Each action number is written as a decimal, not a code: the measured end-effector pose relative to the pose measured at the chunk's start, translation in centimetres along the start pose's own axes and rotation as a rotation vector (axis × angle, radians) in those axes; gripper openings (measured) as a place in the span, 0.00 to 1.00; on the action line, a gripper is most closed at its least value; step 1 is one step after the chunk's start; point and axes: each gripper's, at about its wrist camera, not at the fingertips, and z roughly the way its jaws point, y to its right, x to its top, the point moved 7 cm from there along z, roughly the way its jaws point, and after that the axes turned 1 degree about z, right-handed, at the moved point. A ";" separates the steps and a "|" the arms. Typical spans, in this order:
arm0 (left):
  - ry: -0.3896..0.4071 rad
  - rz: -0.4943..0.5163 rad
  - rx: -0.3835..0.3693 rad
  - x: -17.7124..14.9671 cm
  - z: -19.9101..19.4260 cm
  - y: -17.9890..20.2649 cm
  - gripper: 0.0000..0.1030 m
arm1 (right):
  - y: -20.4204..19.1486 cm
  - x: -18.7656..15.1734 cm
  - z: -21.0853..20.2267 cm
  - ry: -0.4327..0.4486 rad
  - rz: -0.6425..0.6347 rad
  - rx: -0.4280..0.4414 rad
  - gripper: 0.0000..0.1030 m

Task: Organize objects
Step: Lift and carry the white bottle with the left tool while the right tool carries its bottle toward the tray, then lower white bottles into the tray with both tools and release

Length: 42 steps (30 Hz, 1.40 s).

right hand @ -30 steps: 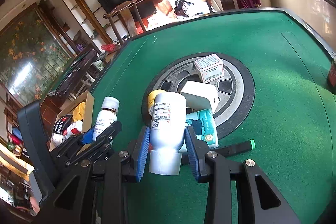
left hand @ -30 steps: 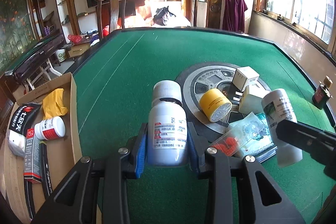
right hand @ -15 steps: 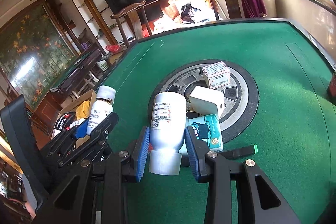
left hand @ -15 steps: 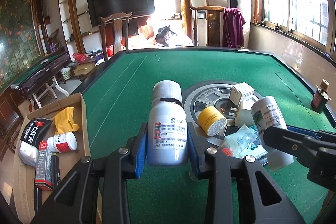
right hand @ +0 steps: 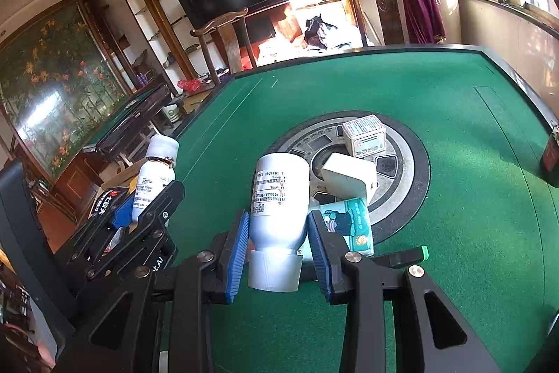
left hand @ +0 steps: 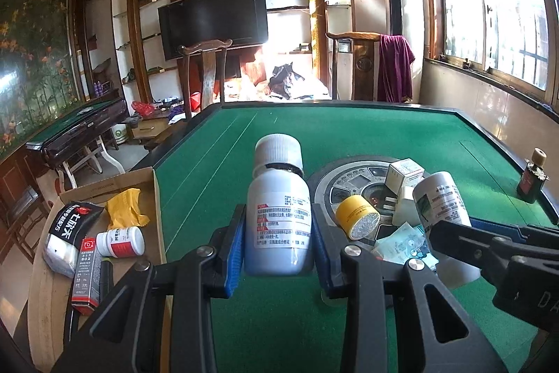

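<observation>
Blue-padded jaws of the left gripper (left hand: 277, 245) are clenched on a white medicine bottle (left hand: 278, 215), held upright with its ribbed white cap on top, raised above the green felt table (left hand: 349, 131). Beside it, the right gripper (right hand: 278, 242) grasps a second white bottle (right hand: 277, 198) upside down, its cap pointing toward the camera, the blue pads pressed to its sides. Just beyond that bottle, lying on the table, are a teal tissue packet (right hand: 351, 224) and a white charger block (right hand: 349, 179) on the round grey panel (right hand: 401, 163) at the table's middle, with a small white box (right hand: 365, 135) farther back. A yellow-capped jar (left hand: 358, 215) lies on its side near the panel. To the left of the table, an open cardboard box (left hand: 153, 198) holds a small red-labelled bottle (left hand: 120, 242), a black packet (left hand: 71, 233) and a yellow pouch (left hand: 124, 207). A dark glass bottle (left hand: 531, 180) stands near the table's right edge. Farther off are wooden chairs and a wall television.
</observation>
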 end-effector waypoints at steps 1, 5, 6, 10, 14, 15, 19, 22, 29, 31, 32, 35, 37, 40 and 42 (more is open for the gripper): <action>0.004 -0.006 0.006 -0.1 -0.3 -0.2 0.32 | -0.3 -0.1 0.0 0.001 -0.007 0.002 0.36; 0.021 -0.027 0.020 -0.7 -2.0 -1.4 0.32 | -1.5 -0.5 -0.1 -0.001 -0.034 0.015 0.36; 0.024 -0.030 0.022 -0.9 -2.5 -1.8 0.32 | -1.9 -0.6 0.0 -0.004 -0.042 0.020 0.36; 0.038 -0.069 0.036 -1.2 -5.0 -4.1 0.32 | -3.8 -1.2 0.3 -0.026 -0.071 0.048 0.36; 0.024 -0.104 0.032 -1.4 -6.3 -6.5 0.32 | -6.2 -1.8 0.3 -0.036 -0.100 0.081 0.37; 0.015 -0.117 0.029 -1.6 -6.5 -7.2 0.32 | -6.7 -1.9 0.5 -0.040 -0.105 0.089 0.37; -0.002 -0.163 0.057 -2.7 -7.2 -10.6 0.32 | -9.7 -2.7 1.4 -0.081 -0.118 0.148 0.37; -0.001 -0.189 0.099 -3.4 -7.9 -13.5 0.32 | -12.0 -3.3 2.3 -0.099 -0.152 0.168 0.37; -0.041 -0.297 0.191 -5.9 -8.1 -20.7 0.32 | -16.6 -5.0 5.2 -0.164 -0.241 0.201 0.37; -0.069 -0.328 0.208 -6.9 -7.6 -22.5 0.32 | -17.4 -5.4 6.2 -0.181 -0.254 0.207 0.37; -0.082 -0.345 0.217 -7.5 -7.4 -23.4 0.32 | -17.8 -5.6 6.5 -0.187 -0.261 0.209 0.37; -0.113 -0.372 0.230 -8.7 -6.9 -24.8 0.32 | -18.8 -6.2 7.8 -0.209 -0.278 0.210 0.37; -0.129 -0.385 0.227 -9.4 -6.5 -25.5 0.32 | -19.2 -6.6 8.6 -0.229 -0.283 0.213 0.37; -0.152 -0.400 0.221 -10.0 -5.9 -25.9 0.32 | -19.7 -6.9 9.7 -0.244 -0.303 0.202 0.37; -0.165 -0.410 0.212 -10.1 -5.4 -26.0 0.32 | -19.7 -7.0 10.3 -0.251 -0.311 0.196 0.37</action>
